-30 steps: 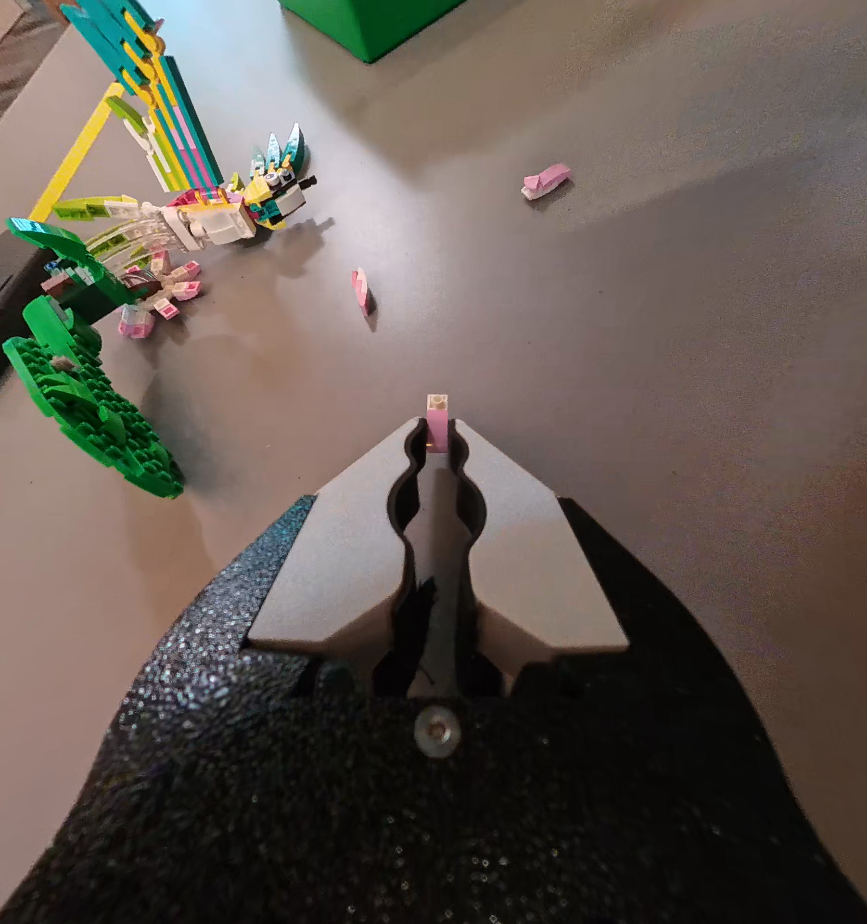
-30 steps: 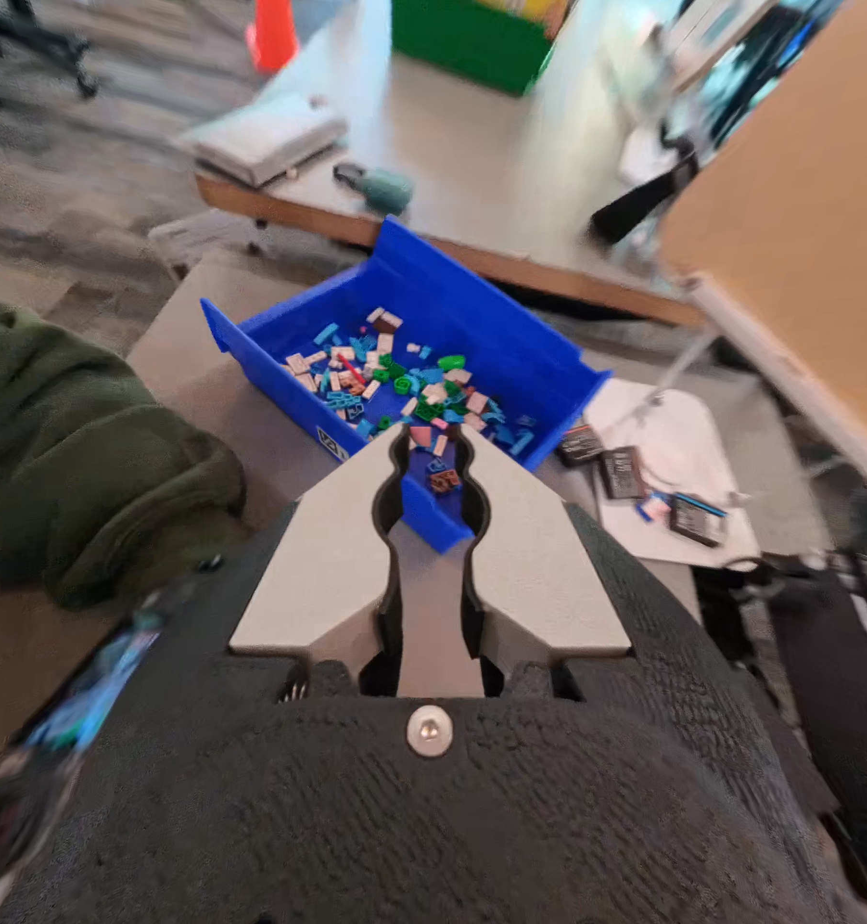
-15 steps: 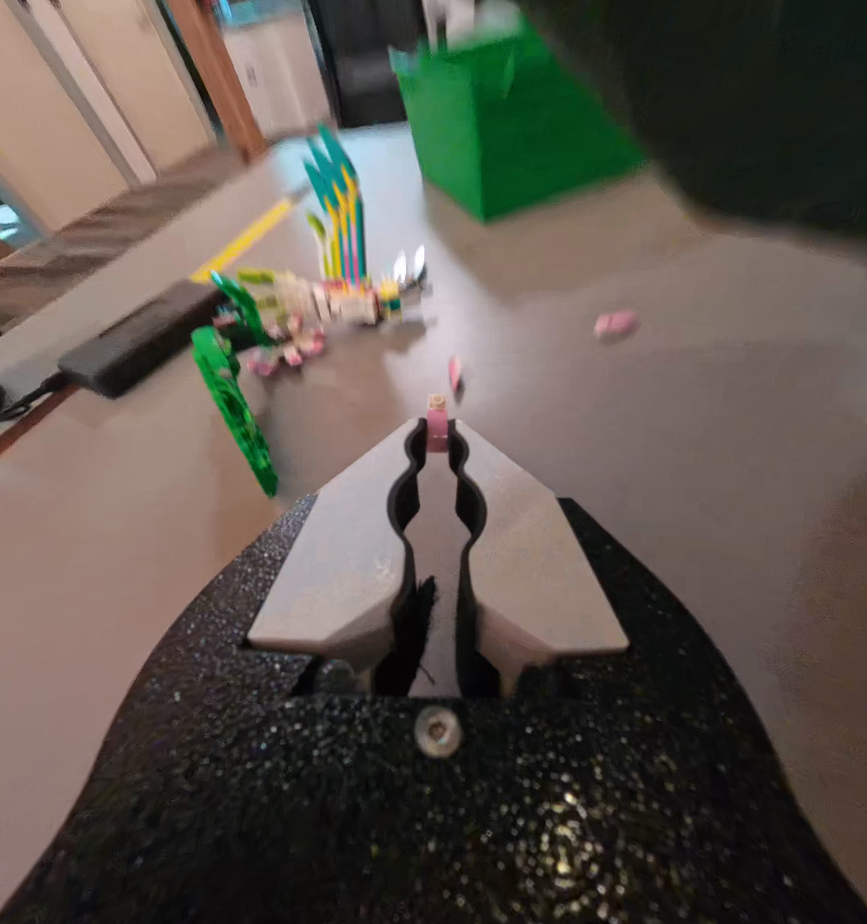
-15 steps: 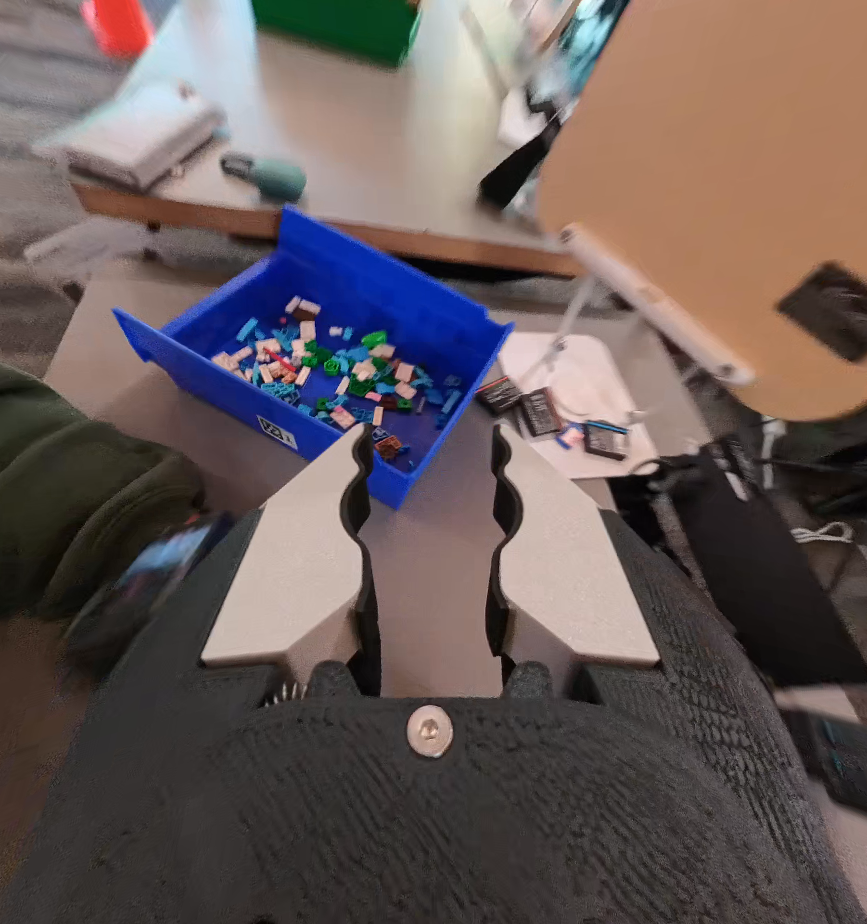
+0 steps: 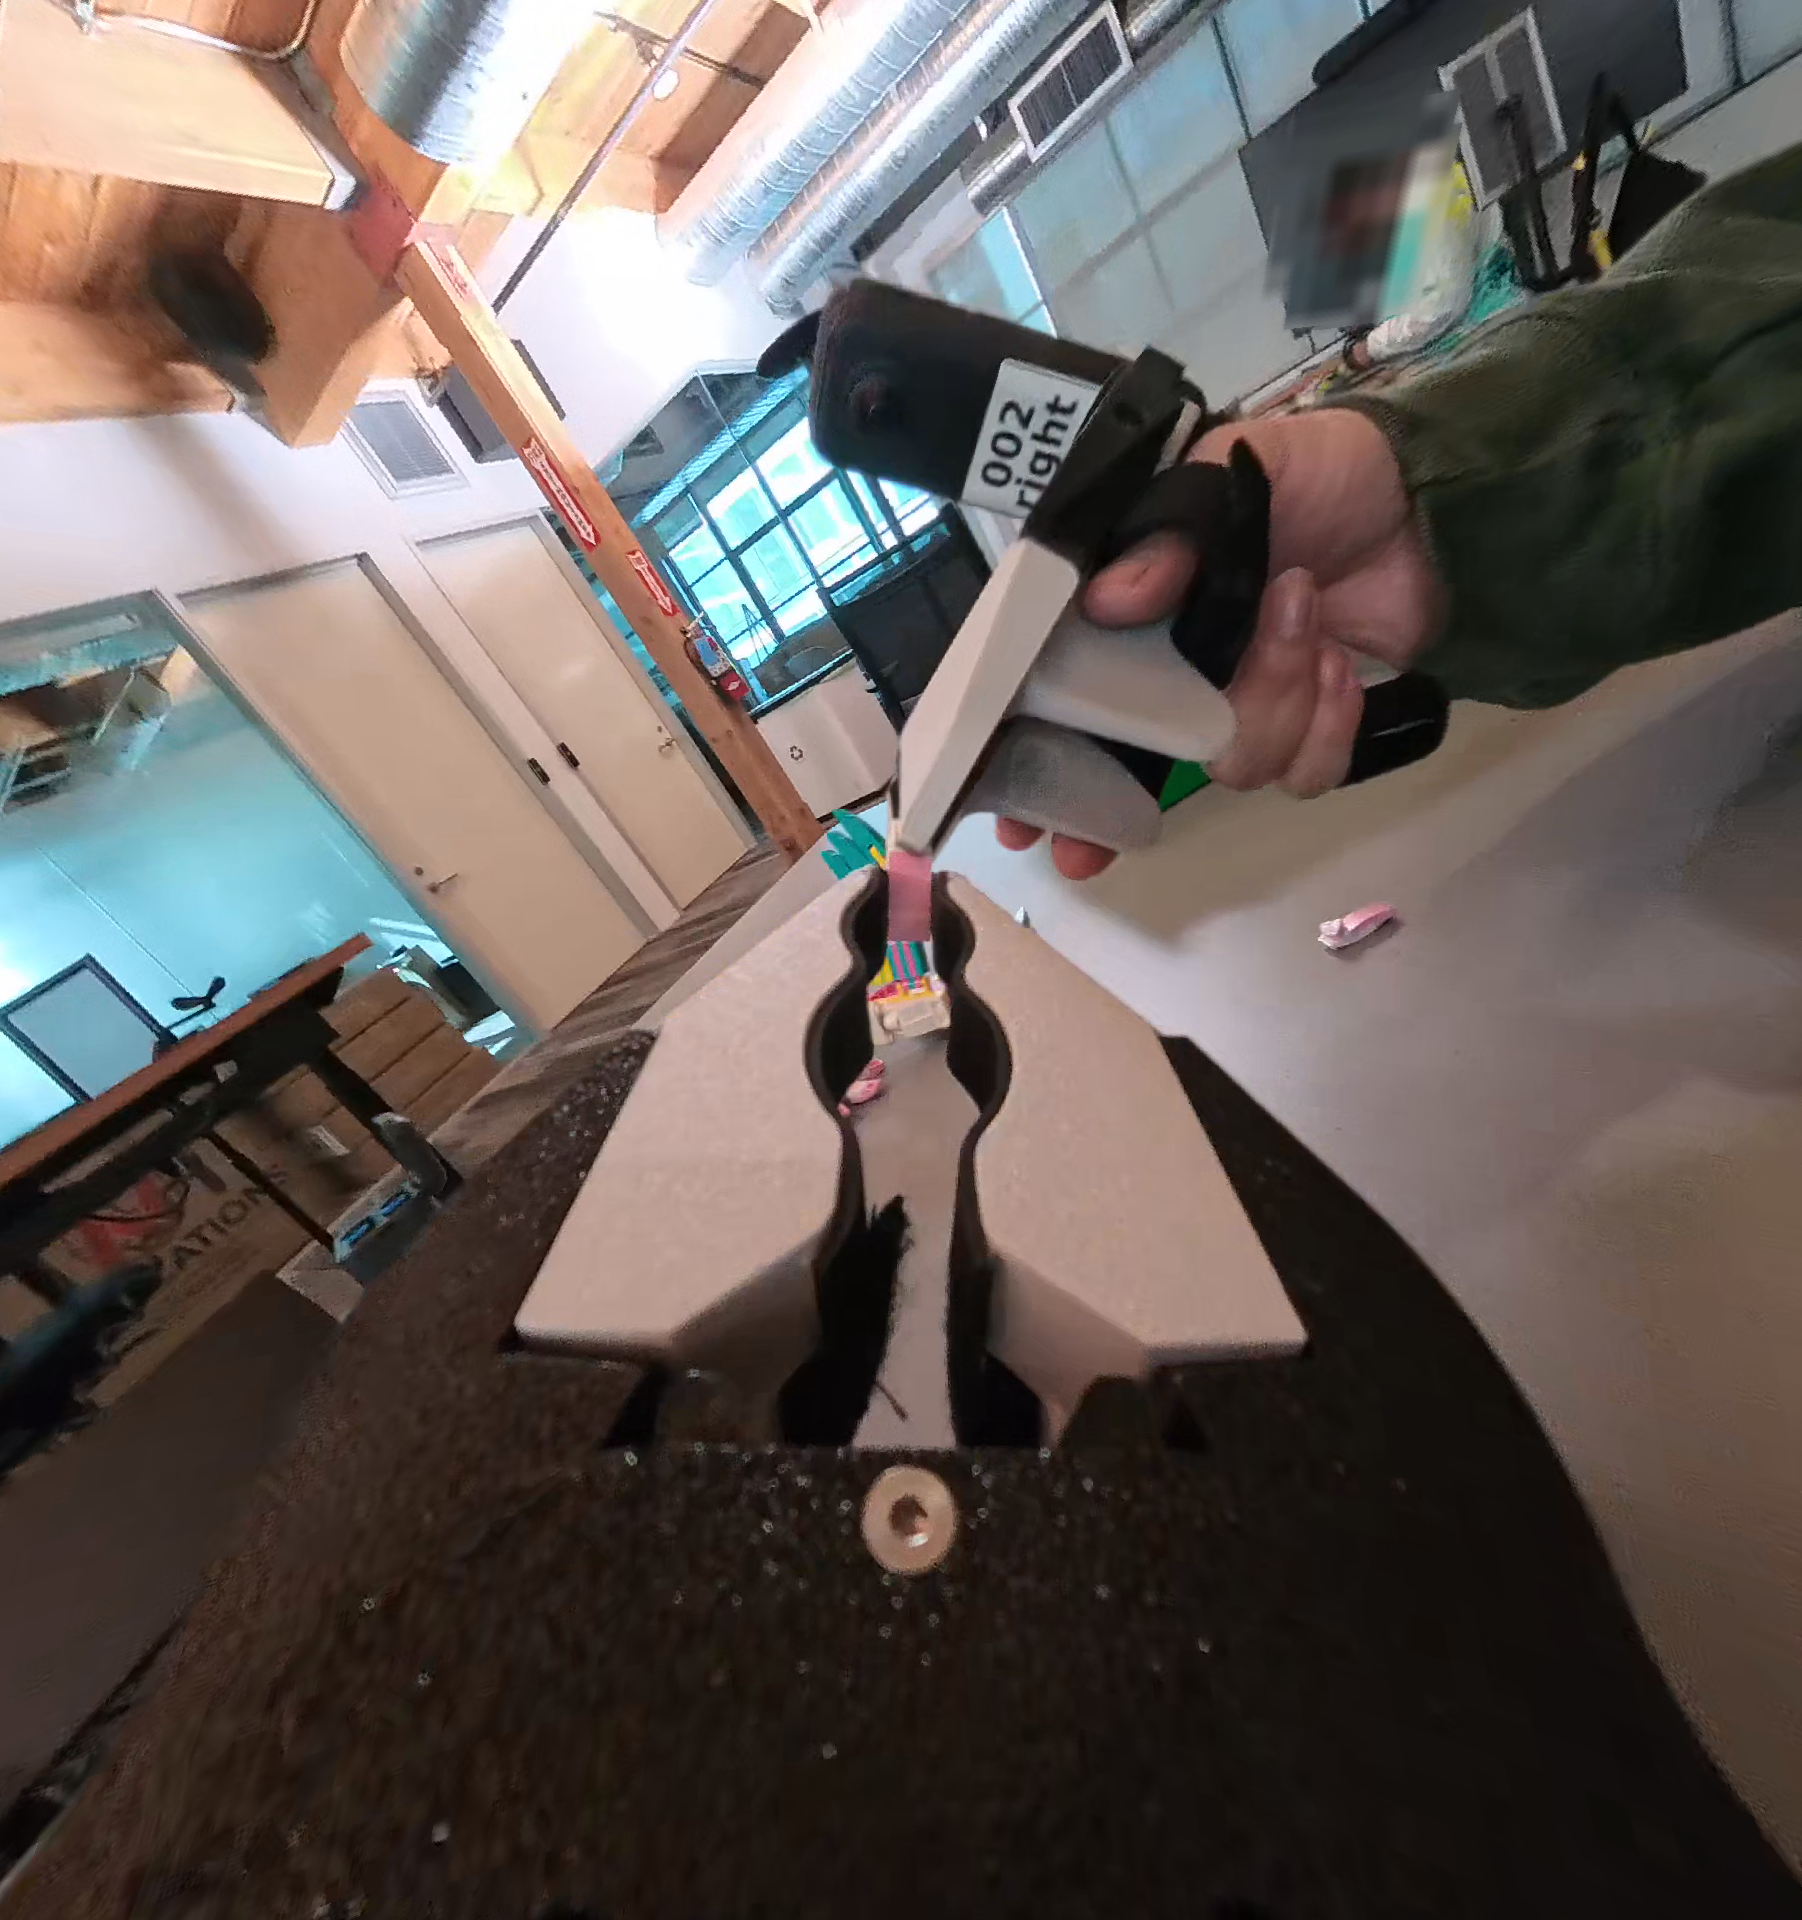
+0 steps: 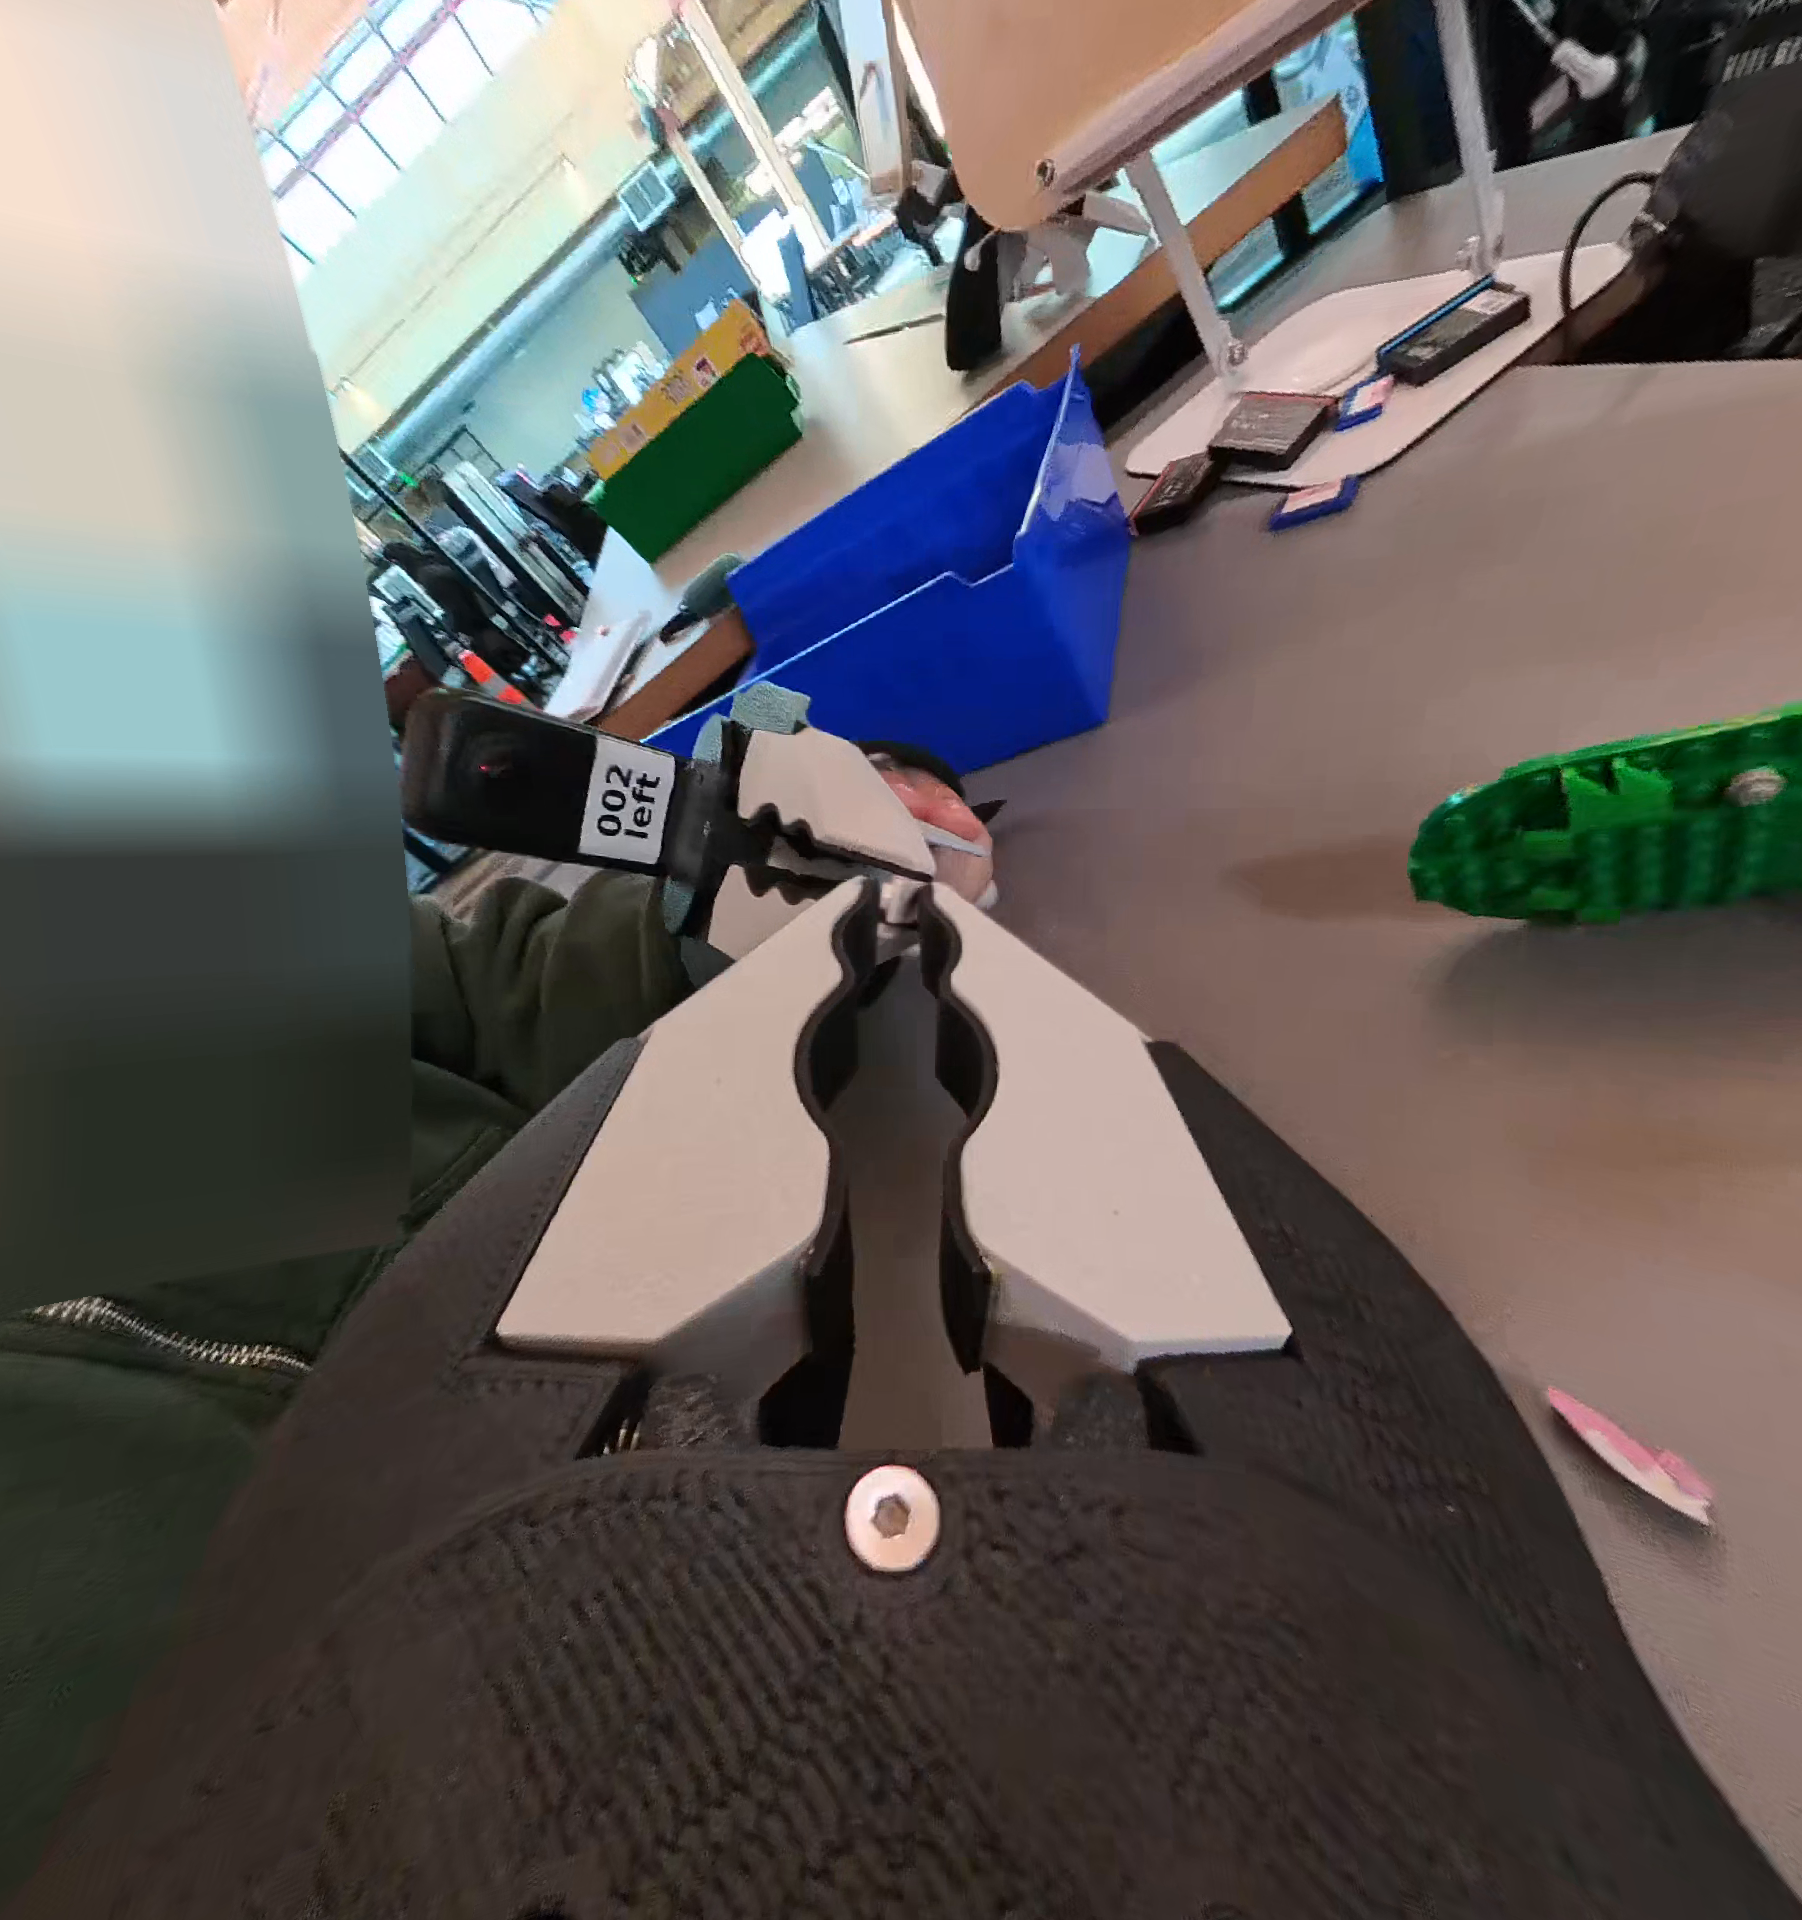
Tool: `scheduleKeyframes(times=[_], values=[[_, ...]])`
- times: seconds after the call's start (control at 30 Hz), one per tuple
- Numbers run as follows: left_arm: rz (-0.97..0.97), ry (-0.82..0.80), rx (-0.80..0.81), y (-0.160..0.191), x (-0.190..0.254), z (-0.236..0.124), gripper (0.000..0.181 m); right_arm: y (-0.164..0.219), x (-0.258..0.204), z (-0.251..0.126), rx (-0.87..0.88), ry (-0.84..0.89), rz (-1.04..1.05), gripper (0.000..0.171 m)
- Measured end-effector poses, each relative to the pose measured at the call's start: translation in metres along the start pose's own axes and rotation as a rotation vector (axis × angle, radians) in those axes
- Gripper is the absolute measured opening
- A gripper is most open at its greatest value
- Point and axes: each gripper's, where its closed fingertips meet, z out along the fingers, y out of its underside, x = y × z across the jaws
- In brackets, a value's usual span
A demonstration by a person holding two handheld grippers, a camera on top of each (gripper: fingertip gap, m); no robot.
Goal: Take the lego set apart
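Note:
My left gripper is shut on a small pink lego piece and holds it up in the air above the grey table. My right gripper comes in from above, and its tips are closed on the piece's upper end. In the right wrist view only a small pale bit shows between my fingertips, with the left gripper meeting them from the left. The lego bird model shows through the gap of the left fingers. The green studded baseplate lies on the table at the right.
A blue bin stands on the table behind the left gripper. Loose pink pieces lie on the table. A white lamp base with small dark cards stands at the back right. A green-sleeved arm holds the right gripper. The grippers are tip to tip, or close to it.
Both grippers have swung up and toward each other. The right gripper, open half a second ago by the blue bin, has closed on the top of the pink piece held by the left gripper.

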Motion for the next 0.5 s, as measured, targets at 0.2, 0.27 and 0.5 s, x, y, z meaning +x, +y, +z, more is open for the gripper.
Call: scheduleKeyframes(times=[0.2, 0.27, 0.5], values=[[0.076, -0.027, -0.021, 0.002, 0.001, 0.002, 0.006, 0.003, 0.004, -0.001, 0.022, 0.001, -0.075, 0.003], [0.218, -0.111, -0.052, 0.003, -0.003, 0.002, 0.011, 0.002, 0.007, -0.002, 0.028, 0.062, -0.189, 0.003], [0.474, -0.178, -0.171, 0.005, 0.002, 0.008, 0.006, 0.004, 0.012, -0.004, 0.053, 0.13, -0.253, 0.003]])
